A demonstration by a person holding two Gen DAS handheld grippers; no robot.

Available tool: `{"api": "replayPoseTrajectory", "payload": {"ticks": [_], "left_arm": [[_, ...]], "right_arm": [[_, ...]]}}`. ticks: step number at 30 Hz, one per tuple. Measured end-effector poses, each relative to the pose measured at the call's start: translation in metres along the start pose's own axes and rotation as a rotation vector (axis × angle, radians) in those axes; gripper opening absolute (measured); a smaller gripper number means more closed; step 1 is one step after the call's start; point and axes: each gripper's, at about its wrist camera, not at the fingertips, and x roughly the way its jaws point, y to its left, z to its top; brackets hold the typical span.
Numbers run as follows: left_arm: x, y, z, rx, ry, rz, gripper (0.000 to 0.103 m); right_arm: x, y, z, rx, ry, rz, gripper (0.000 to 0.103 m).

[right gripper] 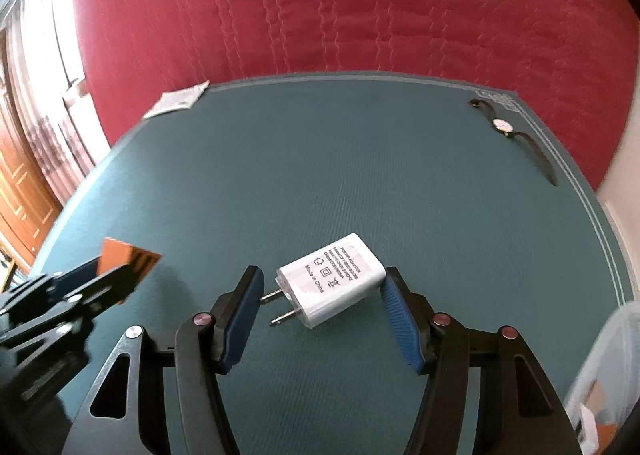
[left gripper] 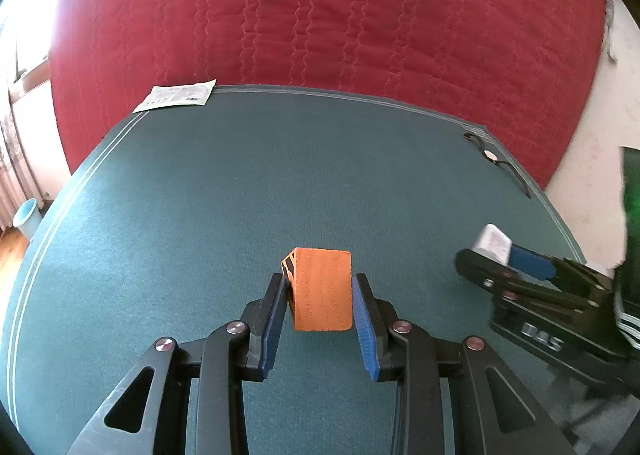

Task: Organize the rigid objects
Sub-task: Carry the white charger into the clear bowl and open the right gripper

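Left wrist view. Left gripper (left gripper: 320,291): both blue pads pressed against the sides of an orange block (left gripper: 322,289), jaws narrow, block clamped between the fingertips and tilted, with its flat textured face toward the camera and a cut-out pattern on its left end. Green mat (left gripper: 240,195): covers the table, pale double line along its border. Right gripper (left gripper: 496,255): enters from the right edge, blurred, a white power adapter (left gripper: 492,243) between its fingers. White printed leaflet (left gripper: 176,95): at the far left corner of the mat, partly overhanging onto the red quilt (left gripper: 320,7) behind. Wristwatch (left gripper: 494,157): dark strap, pale dial, laid out flat near the far right edge of the mat. Light blue bin (left gripper: 28,221): on the floor at left.

Right wrist view. Right gripper (right gripper: 322,287): jaws at a middling width around the white power adapter (right gripper: 332,281). Right pad touches the adapter's far right corner; left pad stands just beside the two metal prongs, and contact there cannot be told. Adapter lies slantwise, label up, prongs pointing left. Left gripper (right gripper: 108,279): at the left edge, blurred, holding the orange block (right gripper: 128,259). Wristwatch (right gripper: 504,127): at the far right of the mat (right gripper: 360,175), well apart from both grippers. Leaflet (right gripper: 176,101): at the far left corner. Clear plastic bag (right gripper: 600,395): at lower right.
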Motion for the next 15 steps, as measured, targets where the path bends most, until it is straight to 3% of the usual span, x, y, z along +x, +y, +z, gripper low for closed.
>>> {"api": "replayPoseTrajectory", "payload": {"ticks": [8,15], "left_arm": [[-0.004,-0.007,0.002,0.009,-0.011,-0.008,0.035],[-0.009,-0.022,-0.001,0.044,-0.024,-0.018,0.035]], "right_arm": [[-0.053,-0.018,-0.021,0.053,-0.057,0.001,0.062],[-0.102,-0.058,-0.044,0.173,-0.120,-0.082,0.062]]}}
